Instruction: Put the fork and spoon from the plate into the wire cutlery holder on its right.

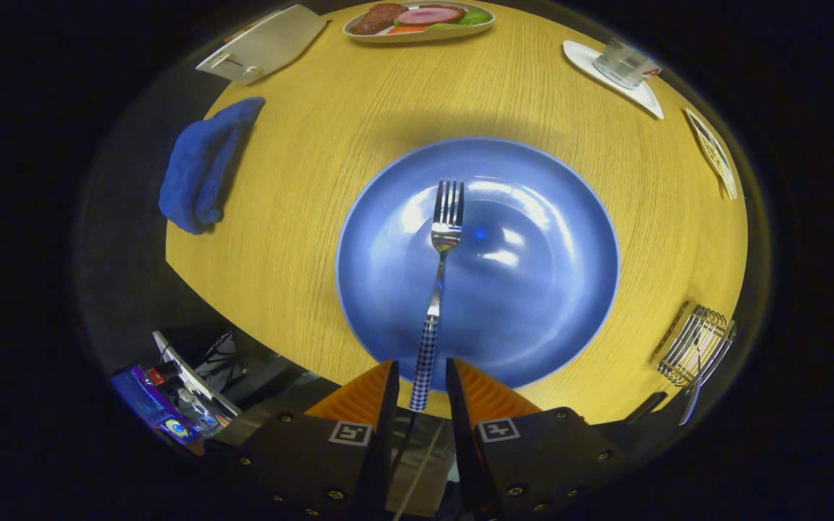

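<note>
between the gripper [420,383] fingers, parted and not pressing, sits the checked handle end of the fork [437,289] on the blue plate [533,289]. fork looks light, stiff, slippery; grip the handle. wire holder [696,346] sits right.

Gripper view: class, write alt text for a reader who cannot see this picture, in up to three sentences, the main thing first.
The gripper has its fingers either side of the checked handle of a fork lying on a blue plate on a wooden table. To the right stands the wire cutlery holder, a utensil already in it.
</note>
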`<state>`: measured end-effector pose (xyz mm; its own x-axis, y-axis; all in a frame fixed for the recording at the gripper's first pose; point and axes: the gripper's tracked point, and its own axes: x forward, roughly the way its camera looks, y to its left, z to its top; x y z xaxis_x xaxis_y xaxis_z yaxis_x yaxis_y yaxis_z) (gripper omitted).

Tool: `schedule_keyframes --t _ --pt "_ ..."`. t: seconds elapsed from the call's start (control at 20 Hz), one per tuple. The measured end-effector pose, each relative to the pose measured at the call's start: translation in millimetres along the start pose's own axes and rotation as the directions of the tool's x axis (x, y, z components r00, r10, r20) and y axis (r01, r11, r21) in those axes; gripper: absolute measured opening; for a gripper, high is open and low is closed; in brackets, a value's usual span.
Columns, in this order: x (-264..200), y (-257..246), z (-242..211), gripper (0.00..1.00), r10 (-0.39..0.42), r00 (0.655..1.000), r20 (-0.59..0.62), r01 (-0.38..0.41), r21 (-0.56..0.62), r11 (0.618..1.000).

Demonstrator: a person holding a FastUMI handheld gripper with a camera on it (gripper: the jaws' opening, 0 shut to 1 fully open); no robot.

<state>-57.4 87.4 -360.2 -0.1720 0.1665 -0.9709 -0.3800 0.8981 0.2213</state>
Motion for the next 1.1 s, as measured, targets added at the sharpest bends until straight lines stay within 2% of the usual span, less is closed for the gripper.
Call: schedule_keyframes --t 0.55,0.6,0.8,0.95,1.1 --pt "35 -2 4 0.39 -0.026 0.999 -0.044 0.025 -0.021 0.999" --pt "31 -4 2 0.08 -0.033 0.998 -0.060 0.032 -0.029 0.999" --pt "27 -8 0 0.08 -0.024 0.997 -0.069 0.020 -0.061 0.998" --pt "15 -3 -3 0.08 0.025 0.996 -0.083 -0.029 -0.049 0.998" --pt "-1 -14 -7 0.08 0.016 0.997 -0.079 -0.021 -0.055 0.998"
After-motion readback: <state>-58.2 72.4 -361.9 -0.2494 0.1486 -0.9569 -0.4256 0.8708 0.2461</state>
